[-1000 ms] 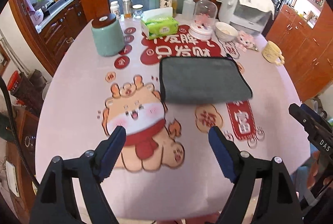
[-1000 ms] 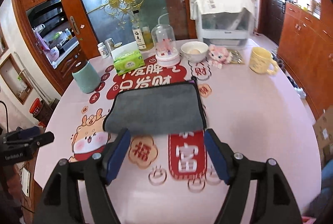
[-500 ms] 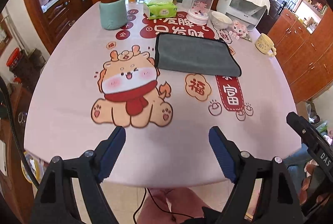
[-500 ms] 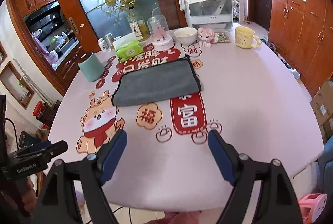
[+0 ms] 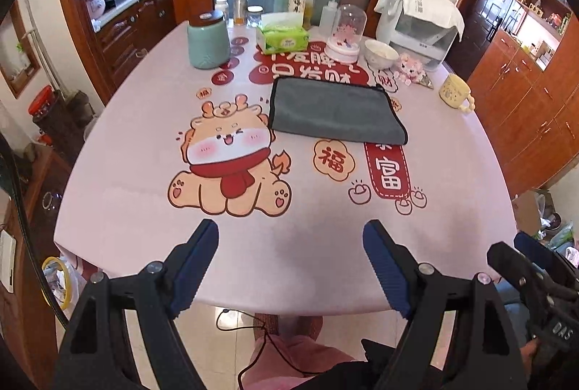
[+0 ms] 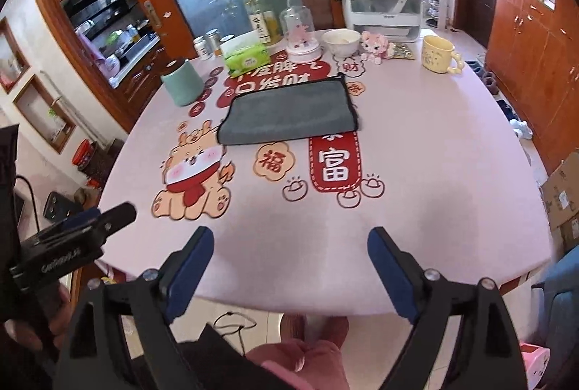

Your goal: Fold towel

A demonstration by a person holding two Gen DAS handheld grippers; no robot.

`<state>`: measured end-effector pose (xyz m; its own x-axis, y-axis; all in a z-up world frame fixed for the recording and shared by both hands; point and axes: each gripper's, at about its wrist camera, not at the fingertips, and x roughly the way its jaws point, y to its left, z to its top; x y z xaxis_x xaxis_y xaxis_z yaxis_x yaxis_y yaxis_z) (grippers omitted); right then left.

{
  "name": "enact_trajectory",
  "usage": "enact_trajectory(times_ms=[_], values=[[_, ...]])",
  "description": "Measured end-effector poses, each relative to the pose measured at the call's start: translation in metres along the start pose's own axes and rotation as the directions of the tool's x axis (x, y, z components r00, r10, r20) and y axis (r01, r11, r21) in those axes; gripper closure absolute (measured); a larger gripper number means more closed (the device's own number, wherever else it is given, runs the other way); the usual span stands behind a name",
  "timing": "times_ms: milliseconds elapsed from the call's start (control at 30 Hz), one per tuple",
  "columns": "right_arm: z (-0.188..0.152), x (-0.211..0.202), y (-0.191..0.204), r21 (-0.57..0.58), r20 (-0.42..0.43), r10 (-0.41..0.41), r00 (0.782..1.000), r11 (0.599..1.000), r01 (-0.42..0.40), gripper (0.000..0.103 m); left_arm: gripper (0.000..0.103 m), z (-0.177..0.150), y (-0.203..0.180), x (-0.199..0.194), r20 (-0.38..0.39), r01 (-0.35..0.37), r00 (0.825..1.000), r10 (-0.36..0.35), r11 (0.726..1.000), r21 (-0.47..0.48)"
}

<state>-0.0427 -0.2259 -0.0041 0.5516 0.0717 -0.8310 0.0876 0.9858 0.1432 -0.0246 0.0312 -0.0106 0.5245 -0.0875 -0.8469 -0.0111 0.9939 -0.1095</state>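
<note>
Counter [image 5: 126,172] filled most of both views, round, under a pink cloth printed with a cartoon dragon [image 5: 228,158] and red characters.

Towel [image 5: 334,111] lay flat on it toward 12 o'clock from both grippers, grey, already folded into a long rectangle. Long axis ran 9-to-3 across the left wrist view; in the right wrist view it [image 6: 289,113] tilted slightly, right end higher. Dark bound edge sat at the 3 o'clock short side. Nothing touched it.

Left hand-held gripper [image 5: 290,268] hung at 6 o'clock over the counter's near rim, jaws spread wide, nothing between them, well apart from the towel. Right hand-held gripper [image 6: 289,272] likewise spread and empty at the near rim.

Beyond the towel, 10 to 2 o'clock: green canister [image 5: 208,40], tissue pack [image 5: 282,37], glass dome [image 5: 345,35], white bowl [image 5: 380,53], yellow mug [image 5: 454,95].
</note>
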Motion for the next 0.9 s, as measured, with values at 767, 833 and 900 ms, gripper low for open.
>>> enact_trajectory(times_ms=[767,833,900], values=[[-0.014,0.001,0.013,0.013,-0.001,-0.017,1.0,1.0,0.017,0.007,0.004,-0.009,-0.011,-0.024,0.14,-0.123,0.982,0.124,0.992,-0.016],[-0.013,0.001,0.013,0.012,0.005,-0.019,1.0,1.0,0.019,0.007,0.004,-0.009,-0.014,-0.024,0.145,-0.131,0.981,0.132,0.991,-0.013],[-0.011,0.0,0.013,0.007,0.013,-0.02,1.0,1.0,0.02,0.007,0.004,-0.008,-0.016,-0.023,0.145,-0.133,0.98,0.133,0.991,-0.01]])
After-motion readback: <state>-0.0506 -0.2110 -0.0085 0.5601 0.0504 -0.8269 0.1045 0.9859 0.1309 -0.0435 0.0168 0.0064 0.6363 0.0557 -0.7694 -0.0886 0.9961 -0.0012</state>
